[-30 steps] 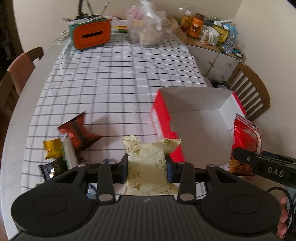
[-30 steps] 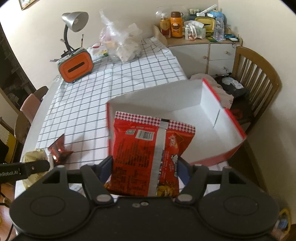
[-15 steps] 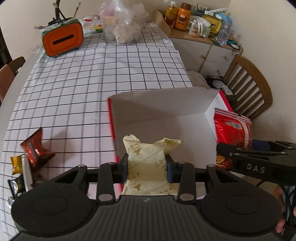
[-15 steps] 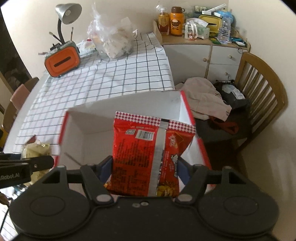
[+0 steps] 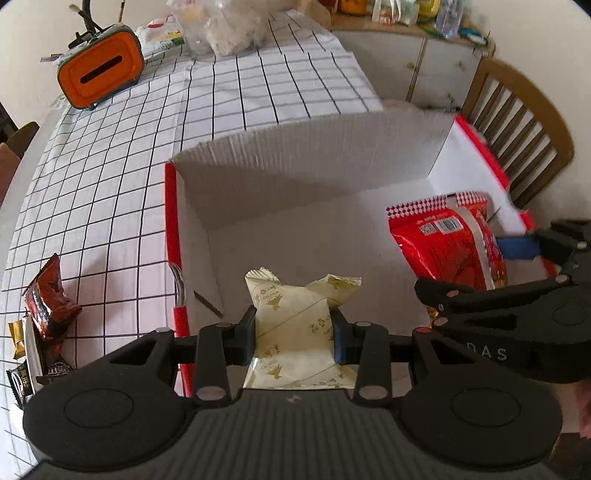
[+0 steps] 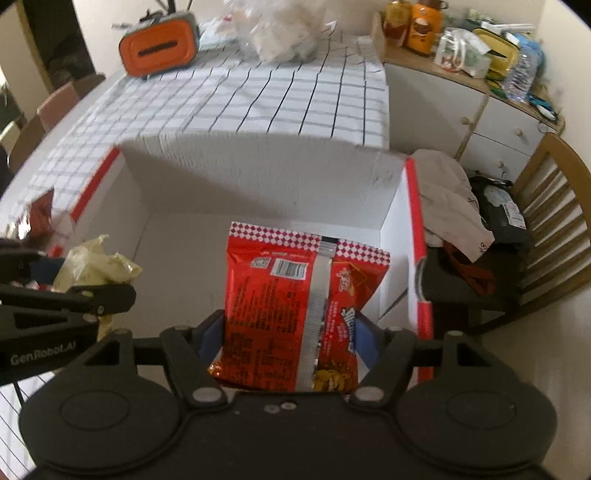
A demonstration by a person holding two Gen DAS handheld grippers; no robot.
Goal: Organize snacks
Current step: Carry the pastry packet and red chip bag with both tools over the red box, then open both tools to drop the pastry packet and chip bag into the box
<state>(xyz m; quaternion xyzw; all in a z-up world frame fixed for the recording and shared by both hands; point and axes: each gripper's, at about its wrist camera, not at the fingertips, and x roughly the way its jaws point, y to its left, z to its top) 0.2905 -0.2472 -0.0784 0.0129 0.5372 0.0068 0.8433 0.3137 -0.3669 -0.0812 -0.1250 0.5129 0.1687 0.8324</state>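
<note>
My left gripper (image 5: 294,334) is shut on a pale yellow snack packet (image 5: 295,325) and holds it over the near left part of an open red-and-white cardboard box (image 5: 314,162). My right gripper (image 6: 291,339) is shut on a red chip bag (image 6: 295,314) and holds it over the box's right side (image 6: 413,229). The red bag also shows in the left wrist view (image 5: 447,247), and the yellow packet in the right wrist view (image 6: 92,266). Both packets hang inside the box opening.
Several small snack packets (image 5: 44,314) lie on the checked tablecloth (image 5: 110,177) left of the box. An orange case (image 5: 99,75) and a plastic bag (image 5: 225,26) stand at the table's far end. A wooden chair (image 6: 546,229) with clothes stands right of the table.
Both grippers have moved forward over the box with their packets still held. The box fills more of both views and the loose snacks have slid to the left edge.
</note>
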